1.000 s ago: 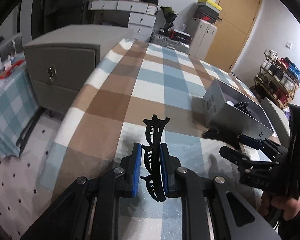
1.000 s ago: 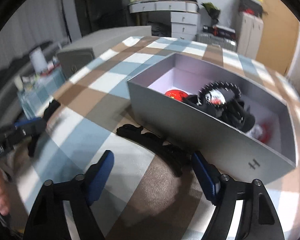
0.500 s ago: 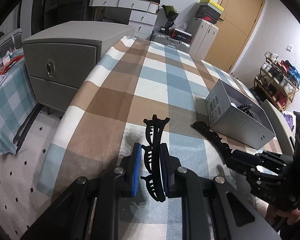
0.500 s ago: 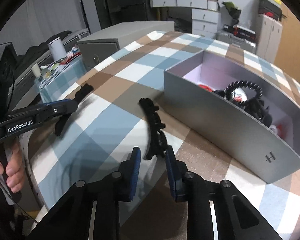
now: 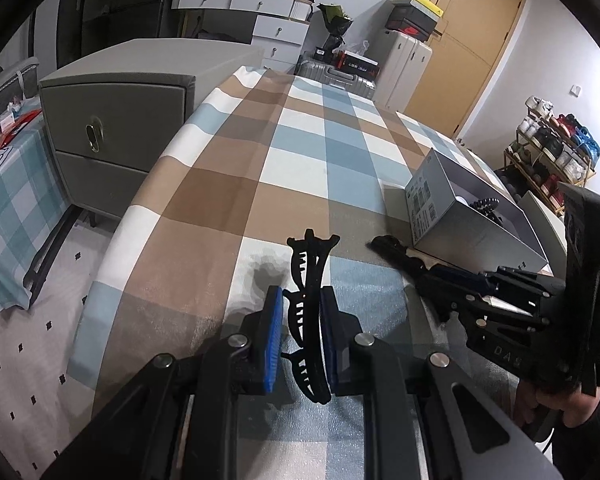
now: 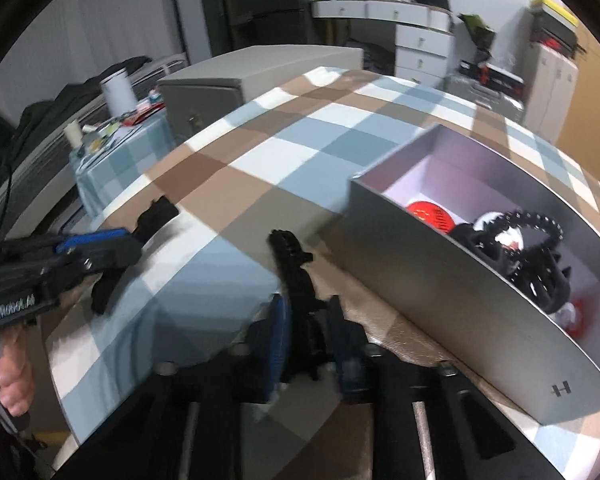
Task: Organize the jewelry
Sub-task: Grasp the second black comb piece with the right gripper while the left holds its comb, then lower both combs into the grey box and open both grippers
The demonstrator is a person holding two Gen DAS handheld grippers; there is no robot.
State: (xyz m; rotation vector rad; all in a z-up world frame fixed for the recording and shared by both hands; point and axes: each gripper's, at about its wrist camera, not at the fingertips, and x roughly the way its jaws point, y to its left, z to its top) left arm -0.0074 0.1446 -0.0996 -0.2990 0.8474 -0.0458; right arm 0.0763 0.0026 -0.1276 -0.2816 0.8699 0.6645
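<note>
- Ahead and to the right of the right gripper's (image 6: 306,334) jaws stands the open grey cardboard box (image 6: 440,308), its long near wall just beside them; a black beaded bracelet (image 6: 536,220) and red pieces already lie inside.
- Under both grippers spreads the brown, blue and white checked cloth (image 5: 300,168).
- Between the right jaws, closed to a narrow gap, sits a long black toothed hair clip (image 6: 296,268), its long axis running straight forward past the pads, roughly parallel to the box wall.
- The left gripper (image 5: 300,336) is clamped on a second black comb-like hair clip (image 5: 306,280), which points forward and upward out of its jaws.
- The right hand looks nearer the box, so its clip probably goes in first, lifted over the wall to the right.
</note>
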